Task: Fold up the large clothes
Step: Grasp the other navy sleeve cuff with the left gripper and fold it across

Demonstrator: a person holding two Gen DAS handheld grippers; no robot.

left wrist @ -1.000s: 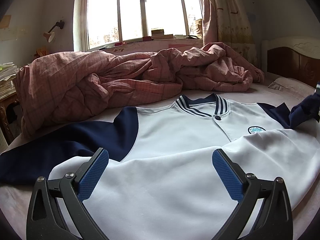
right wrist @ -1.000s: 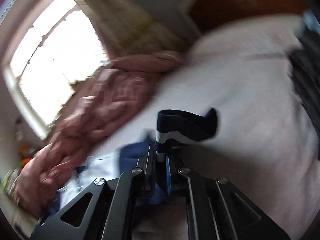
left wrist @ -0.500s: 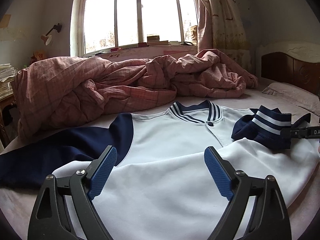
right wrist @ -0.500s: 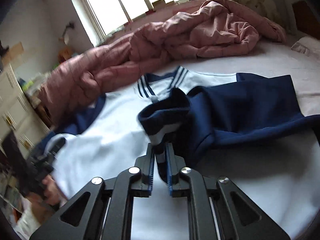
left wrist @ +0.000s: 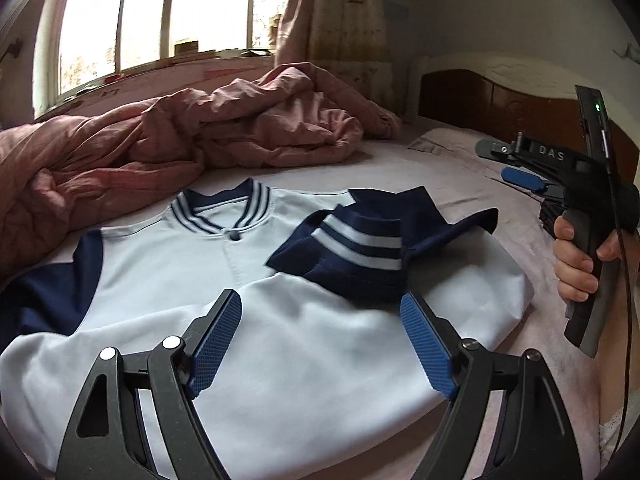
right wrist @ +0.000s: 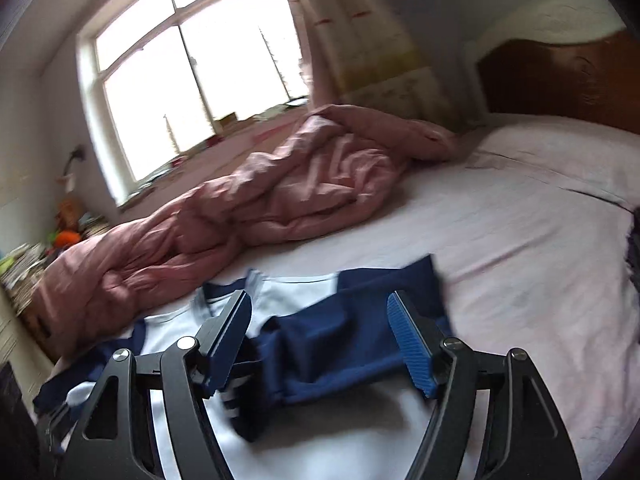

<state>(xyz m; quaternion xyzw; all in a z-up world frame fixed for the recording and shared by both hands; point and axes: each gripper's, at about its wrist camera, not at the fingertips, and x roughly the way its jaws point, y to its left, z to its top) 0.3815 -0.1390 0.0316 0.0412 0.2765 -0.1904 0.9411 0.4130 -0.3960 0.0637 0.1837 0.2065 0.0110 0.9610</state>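
Note:
A white jacket (left wrist: 280, 352) with navy sleeves and a striped collar (left wrist: 224, 216) lies flat on the bed. Its right sleeve (left wrist: 360, 256) is folded across the chest, striped cuff up. My left gripper (left wrist: 320, 302) hovers over the white body near the hem; its jaws are closing with nothing between the pads. My right gripper (left wrist: 502, 162), held by a person's hand (left wrist: 572, 268), is off the jacket's right edge. In the right wrist view that gripper (right wrist: 320, 300) has its jaws opening, and the navy sleeve (right wrist: 340, 340) lies loose beneath them, untouched by the pads.
A crumpled pink quilt (left wrist: 180, 140) fills the far side of the bed under the window (left wrist: 160, 20). A wooden headboard (left wrist: 480, 100) and a pillow (left wrist: 448, 142) are at the right. Bare pink sheet (right wrist: 520, 240) lies right of the jacket. Cluttered furniture (right wrist: 24, 268) stands at the left.
My right gripper carried the navy sleeve over the jacket's chest, let go of it and drew back to the right with open jaws. My left gripper swung right and narrowed a little.

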